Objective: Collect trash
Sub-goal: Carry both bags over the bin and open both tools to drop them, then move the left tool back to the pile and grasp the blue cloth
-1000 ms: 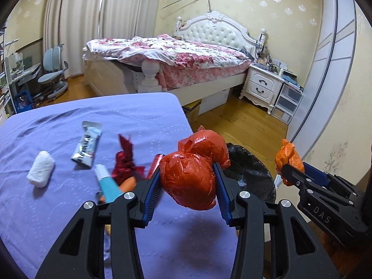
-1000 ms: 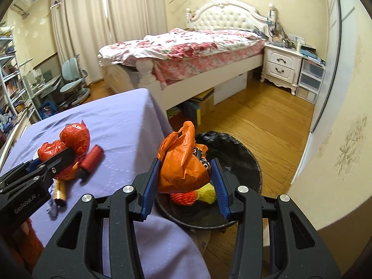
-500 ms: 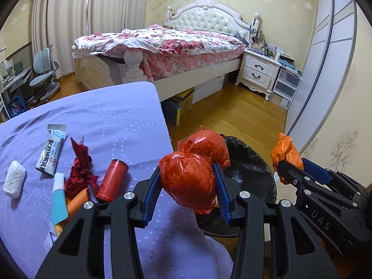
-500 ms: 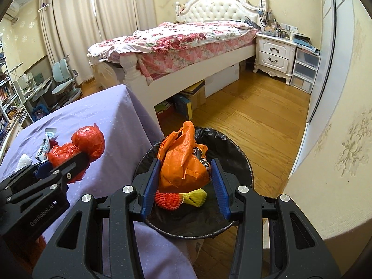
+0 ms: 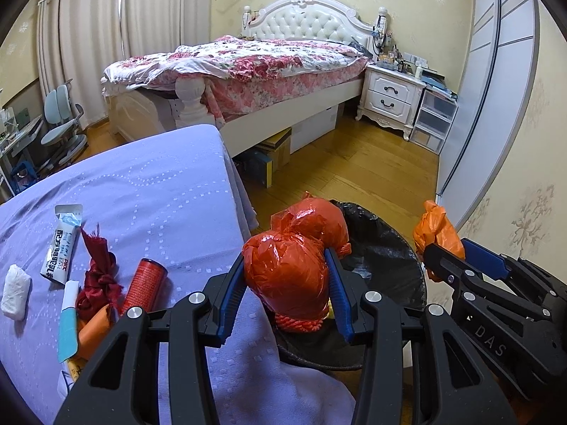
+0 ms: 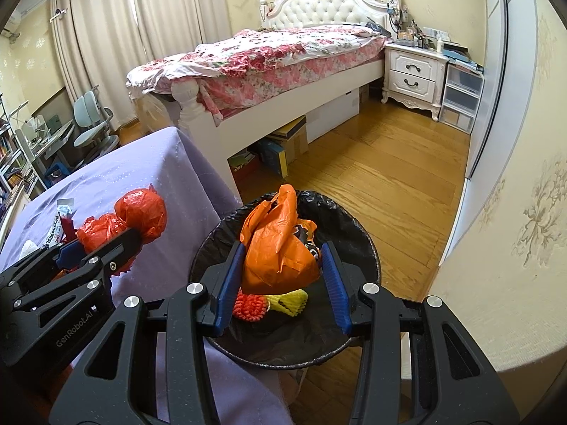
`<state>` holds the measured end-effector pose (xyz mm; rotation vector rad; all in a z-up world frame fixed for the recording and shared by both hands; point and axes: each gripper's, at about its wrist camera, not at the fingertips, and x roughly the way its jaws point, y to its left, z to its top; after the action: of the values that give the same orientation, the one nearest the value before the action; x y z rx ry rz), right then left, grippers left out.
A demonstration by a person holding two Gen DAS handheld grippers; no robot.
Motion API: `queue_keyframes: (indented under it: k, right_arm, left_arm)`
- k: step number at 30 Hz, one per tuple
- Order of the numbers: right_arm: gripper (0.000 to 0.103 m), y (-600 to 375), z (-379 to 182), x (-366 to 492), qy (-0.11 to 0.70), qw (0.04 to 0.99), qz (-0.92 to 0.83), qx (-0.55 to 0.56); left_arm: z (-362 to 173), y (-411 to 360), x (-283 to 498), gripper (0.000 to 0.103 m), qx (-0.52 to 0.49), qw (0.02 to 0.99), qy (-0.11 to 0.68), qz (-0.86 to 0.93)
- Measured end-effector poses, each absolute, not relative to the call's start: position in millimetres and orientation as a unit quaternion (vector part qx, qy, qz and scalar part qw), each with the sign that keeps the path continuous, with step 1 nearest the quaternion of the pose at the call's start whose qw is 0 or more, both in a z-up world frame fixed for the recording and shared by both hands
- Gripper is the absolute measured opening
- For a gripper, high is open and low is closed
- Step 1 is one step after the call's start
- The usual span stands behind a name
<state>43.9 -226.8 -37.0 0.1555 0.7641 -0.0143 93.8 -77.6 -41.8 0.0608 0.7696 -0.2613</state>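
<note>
The right gripper (image 5: 439, 248) body reads "DAS"; the left gripper (image 6: 138, 233) body reads "GenRobot.AI"; the white sachet (image 5: 62, 248) carries print too small to read.

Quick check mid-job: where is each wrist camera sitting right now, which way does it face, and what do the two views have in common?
Left wrist: behind the left gripper, facing down over the table edge at the red bag it clamps; right gripper shows alongside.
Right wrist: behind the right gripper, over the bin, clamping the orange bag; left gripper shows.
Shared: both bags, bin, bed.
</note>
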Motion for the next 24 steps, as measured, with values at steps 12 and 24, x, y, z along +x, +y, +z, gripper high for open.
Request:
queue_keyframes:
  k: [12, 24]
  right_arm:
    - [0.060, -238, -38, 44, 0.366, 0.926, -0.020, 0.089]
    - [0.060, -238, -29, 32, 0.361, 0.927, -0.025, 0.100]
  left_arm:
    - [-43, -75, 94, 0.071, 0.024, 0.920, 0.374, -0.118]
    - [-32, -61, 78, 0.074, 0.023, 0.924, 0.367, -0.106]
